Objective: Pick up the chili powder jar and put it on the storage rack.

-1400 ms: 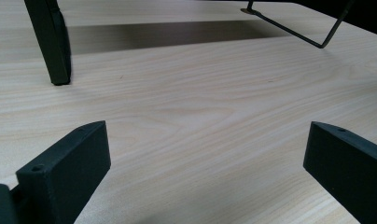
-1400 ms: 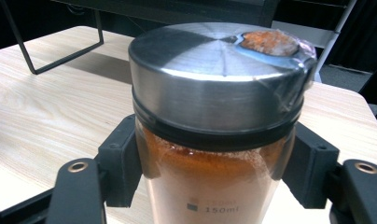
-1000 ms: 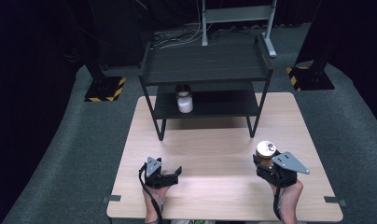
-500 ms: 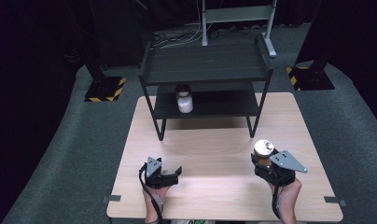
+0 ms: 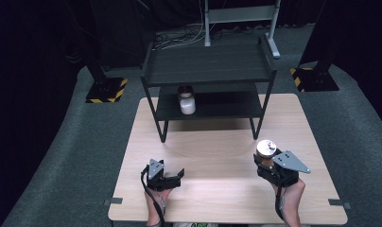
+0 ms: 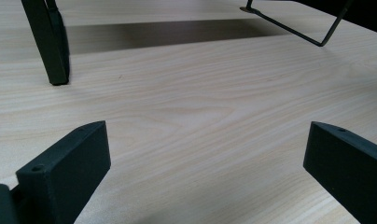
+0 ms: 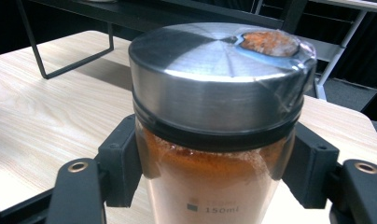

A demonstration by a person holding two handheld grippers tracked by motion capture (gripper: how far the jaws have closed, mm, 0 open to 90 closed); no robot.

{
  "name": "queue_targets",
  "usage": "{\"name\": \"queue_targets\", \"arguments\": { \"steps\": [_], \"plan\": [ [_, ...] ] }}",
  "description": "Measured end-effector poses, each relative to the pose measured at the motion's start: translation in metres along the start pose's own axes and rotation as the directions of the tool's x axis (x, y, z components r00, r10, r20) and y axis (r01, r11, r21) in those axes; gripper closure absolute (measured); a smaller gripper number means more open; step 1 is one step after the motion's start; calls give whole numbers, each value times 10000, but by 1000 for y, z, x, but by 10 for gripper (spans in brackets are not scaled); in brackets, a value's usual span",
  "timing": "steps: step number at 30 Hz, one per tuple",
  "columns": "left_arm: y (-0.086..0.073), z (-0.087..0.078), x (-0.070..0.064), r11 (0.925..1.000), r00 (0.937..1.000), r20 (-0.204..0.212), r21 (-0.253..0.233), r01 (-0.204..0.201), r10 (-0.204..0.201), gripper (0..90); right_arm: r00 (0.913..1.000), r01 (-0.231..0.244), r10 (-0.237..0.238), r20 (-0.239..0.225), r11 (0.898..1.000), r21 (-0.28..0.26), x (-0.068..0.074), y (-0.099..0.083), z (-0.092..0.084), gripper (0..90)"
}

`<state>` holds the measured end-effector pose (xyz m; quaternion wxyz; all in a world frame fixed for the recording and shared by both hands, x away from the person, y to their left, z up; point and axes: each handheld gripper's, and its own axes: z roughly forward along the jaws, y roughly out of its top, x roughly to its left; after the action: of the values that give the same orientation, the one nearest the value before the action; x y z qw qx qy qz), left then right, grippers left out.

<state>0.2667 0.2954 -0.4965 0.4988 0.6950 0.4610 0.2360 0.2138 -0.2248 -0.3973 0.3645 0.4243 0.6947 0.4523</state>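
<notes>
Nothing has shifted since the earlier frame: both my hands sit where they were at the near edge of the bench [image 5: 217, 151]. My right tool [image 5: 266, 162] pinches the spice jar [image 7: 219, 140] just under its steel lid, at the near right. My left tool [image 5: 172, 177] stands spread, holding nothing. The smooth glass could slip if I tilt it toward the shelf rack [image 5: 208, 71], where a white jar [image 5: 186, 101] waits.
</notes>
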Motion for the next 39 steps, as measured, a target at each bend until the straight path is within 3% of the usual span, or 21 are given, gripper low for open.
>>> {"name": "queue_targets", "arguments": {
  "steps": [39],
  "plan": [
    [0,0,1,10000,10000,55,-5,26,-26,6,9989,454,-456,-80,9988,-198,-1,20,13,306]
  ]
}}
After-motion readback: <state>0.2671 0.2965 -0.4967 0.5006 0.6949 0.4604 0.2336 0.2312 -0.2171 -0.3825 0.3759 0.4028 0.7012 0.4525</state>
